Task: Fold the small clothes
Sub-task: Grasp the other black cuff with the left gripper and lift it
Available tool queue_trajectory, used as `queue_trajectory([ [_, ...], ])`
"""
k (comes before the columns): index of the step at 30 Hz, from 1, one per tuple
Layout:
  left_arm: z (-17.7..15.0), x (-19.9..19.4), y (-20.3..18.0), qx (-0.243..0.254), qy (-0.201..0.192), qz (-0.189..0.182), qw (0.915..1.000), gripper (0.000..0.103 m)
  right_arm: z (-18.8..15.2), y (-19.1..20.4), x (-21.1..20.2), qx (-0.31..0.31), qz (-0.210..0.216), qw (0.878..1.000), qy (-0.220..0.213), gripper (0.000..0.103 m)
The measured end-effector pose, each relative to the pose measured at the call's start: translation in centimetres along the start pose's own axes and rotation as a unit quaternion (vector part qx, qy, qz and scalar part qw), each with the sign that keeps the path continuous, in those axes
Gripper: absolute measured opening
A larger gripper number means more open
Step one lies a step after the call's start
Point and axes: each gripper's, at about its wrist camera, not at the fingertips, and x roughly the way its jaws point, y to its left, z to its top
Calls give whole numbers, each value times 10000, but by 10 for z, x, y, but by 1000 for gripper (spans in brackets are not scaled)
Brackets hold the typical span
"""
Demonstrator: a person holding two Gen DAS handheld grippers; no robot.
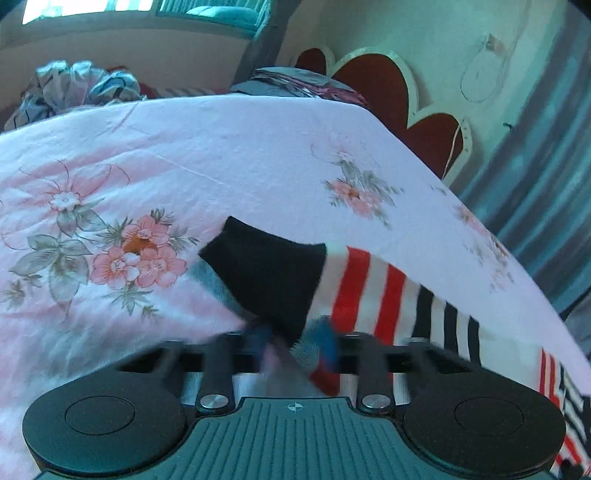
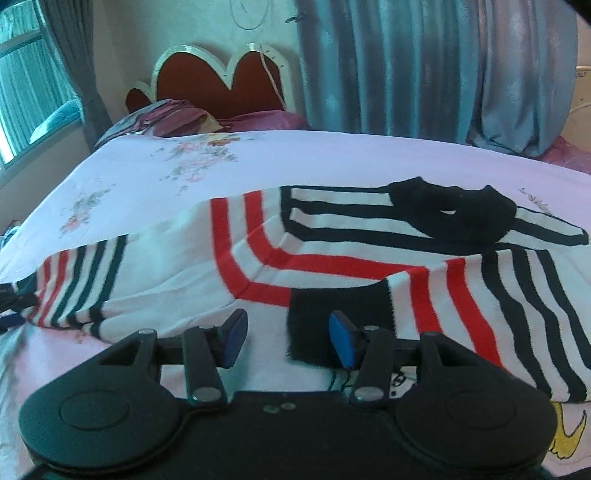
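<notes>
A white sweater point(image 2: 177, 280) with red and navy stripes lies spread on the pink floral bed sheet point(image 2: 332, 158), its black collar point(image 2: 450, 218) at the far right. In the left wrist view, one striped sleeve point(image 1: 369, 291) ends in a black cuff point(image 1: 266, 273). My left gripper point(image 1: 295, 343) is shut on that cuff, and its blue pads are blurred. In the right wrist view, my right gripper point(image 2: 288, 338) stands open low over the bed. The other sleeve's black cuff point(image 2: 332, 310) lies partly between its blue pads point(image 2: 341, 339), which do not press on it.
A red scalloped headboard point(image 2: 218, 85) and pillows point(image 2: 166, 118) stand at the far end of the bed. Blue-grey curtains point(image 2: 424, 66) hang behind the bed. A crumpled pile of cloth point(image 1: 74, 88) sits at the bed's far left corner, under a window point(image 1: 92, 7).
</notes>
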Motion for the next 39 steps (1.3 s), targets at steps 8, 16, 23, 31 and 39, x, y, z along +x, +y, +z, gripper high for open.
queue_trajectory([
  [8,9,-39,-44,600,-529,-699,9943,4,-5,-19,22,163,-418,9987,232,49],
  [16,-19,-100,-188,1957,-565,-2518,9461,4,2,-48,-8,658,-129,9977,-98,50],
  [23,-123,-115,-303,3070,149,-3565,8823,4,-4,-116,-63,1258,-374,9904,-444,55],
  [31,-217,-112,-334,4389,824,-3213,8351,6,-27,-174,-87,1765,-544,9819,-430,60],
  [39,-178,-142,-283,4356,-77,-2605,8616,75,-23,-146,-72,1487,-75,9883,-345,72],
])
